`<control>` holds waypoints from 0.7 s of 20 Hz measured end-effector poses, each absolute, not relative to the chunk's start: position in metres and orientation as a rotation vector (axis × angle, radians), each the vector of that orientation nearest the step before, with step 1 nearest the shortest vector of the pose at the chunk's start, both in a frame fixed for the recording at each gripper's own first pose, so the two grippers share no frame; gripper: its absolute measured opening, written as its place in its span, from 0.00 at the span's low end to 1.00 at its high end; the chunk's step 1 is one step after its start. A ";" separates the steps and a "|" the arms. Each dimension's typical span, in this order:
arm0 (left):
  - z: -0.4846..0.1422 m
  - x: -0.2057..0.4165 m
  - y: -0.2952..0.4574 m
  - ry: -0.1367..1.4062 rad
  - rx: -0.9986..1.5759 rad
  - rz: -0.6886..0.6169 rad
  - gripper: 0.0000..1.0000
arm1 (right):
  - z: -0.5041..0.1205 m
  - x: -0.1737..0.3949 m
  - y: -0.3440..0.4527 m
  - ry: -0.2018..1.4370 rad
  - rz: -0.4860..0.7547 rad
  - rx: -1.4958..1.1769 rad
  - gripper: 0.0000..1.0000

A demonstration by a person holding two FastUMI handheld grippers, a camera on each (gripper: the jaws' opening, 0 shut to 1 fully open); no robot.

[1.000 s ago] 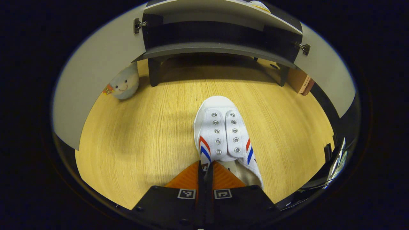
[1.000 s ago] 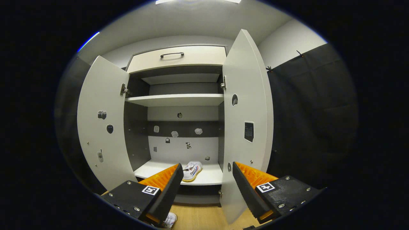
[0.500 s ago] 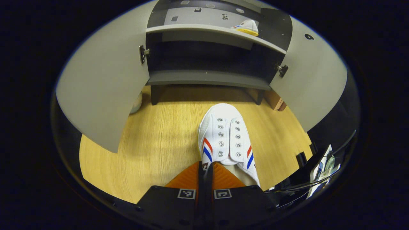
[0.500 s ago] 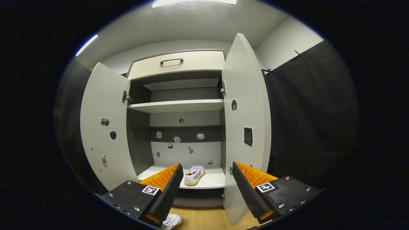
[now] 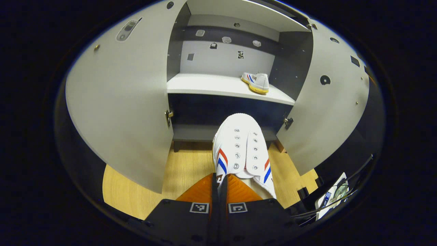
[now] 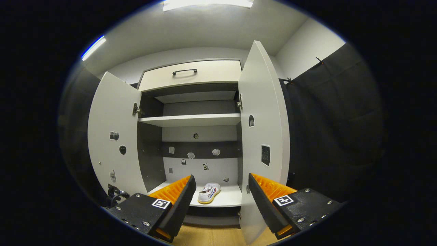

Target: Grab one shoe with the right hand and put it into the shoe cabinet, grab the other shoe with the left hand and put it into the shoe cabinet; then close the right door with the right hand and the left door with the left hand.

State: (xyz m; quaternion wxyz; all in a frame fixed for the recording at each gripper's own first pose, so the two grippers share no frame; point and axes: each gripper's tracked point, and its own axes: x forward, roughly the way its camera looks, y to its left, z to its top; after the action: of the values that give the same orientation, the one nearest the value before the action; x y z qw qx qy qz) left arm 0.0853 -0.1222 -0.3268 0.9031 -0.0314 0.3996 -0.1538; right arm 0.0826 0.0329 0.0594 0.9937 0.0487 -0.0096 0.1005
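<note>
My left gripper [image 5: 220, 177] is shut on the heel rim of a white shoe [image 5: 239, 145] with red and blue stripes, held in the air in front of the open shoe cabinet [image 5: 225, 87]. A second white shoe [image 5: 256, 82] lies on the right part of the cabinet's lower shelf, and the right gripper view shows it as the shoe on the shelf [image 6: 209, 192]. My right gripper [image 6: 222, 191] is open and holds nothing, standing back from the cabinet. The left door [image 5: 123, 99] and the right door [image 5: 327, 109] both stand wide open.
The cabinet has an upper shelf [image 6: 189, 119] and a drawer with a dark handle [image 6: 184, 71] above. Wooden floor [image 5: 177, 174] runs below the cabinet. Cables and small items [image 5: 336, 194] lie at the right. A black cloth wall [image 6: 327, 130] stands right of the cabinet.
My left gripper has lifted the shoe off the floor and tilted up toward the cabinet's lower shelf. The right gripper has drifted slightly, staying open.
</note>
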 end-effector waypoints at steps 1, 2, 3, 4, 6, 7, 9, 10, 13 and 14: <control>-0.316 0.099 -0.124 0.805 -0.067 -0.310 0.07 | 0.061 0.083 0.031 -0.021 0.201 0.099 0.94; -0.304 0.113 -0.127 0.783 -0.073 -0.310 0.07 | 0.062 0.082 0.028 -0.023 0.200 0.099 0.94; -0.294 0.122 -0.129 0.770 -0.078 -0.308 0.06 | 0.063 0.082 0.025 -0.025 0.198 0.098 0.94; -0.282 0.128 -0.127 0.747 -0.082 -0.305 0.06 | 0.065 0.082 0.021 -0.027 0.194 0.095 0.94; -0.264 0.153 -0.129 0.708 -0.074 -0.300 0.06 | 0.068 0.080 0.012 -0.037 0.180 0.092 0.94; -0.257 0.162 -0.127 0.691 -0.069 -0.297 0.06 | 0.070 0.080 0.008 -0.045 0.173 0.093 0.94; -0.240 0.190 -0.131 0.674 -0.079 -0.295 0.06 | 0.070 0.083 -0.001 -0.047 0.153 0.082 0.94; -0.233 0.209 -0.138 0.664 -0.089 -0.295 0.06 | 0.068 0.083 -0.004 -0.043 0.149 0.075 0.94; -0.226 0.249 -0.150 0.651 -0.102 -0.290 0.06 | 0.068 0.082 -0.007 -0.041 0.155 0.074 0.94; -0.223 0.263 -0.153 0.646 -0.101 -0.287 0.06 | 0.068 0.081 -0.010 -0.040 0.154 0.072 0.94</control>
State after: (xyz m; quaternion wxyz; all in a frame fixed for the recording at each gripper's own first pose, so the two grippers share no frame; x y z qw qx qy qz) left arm 0.2627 -0.1526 -0.2235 0.9369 -0.0494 0.3161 -0.1405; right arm 0.0809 -0.0100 0.0678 0.9962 0.0361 -0.0202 0.0769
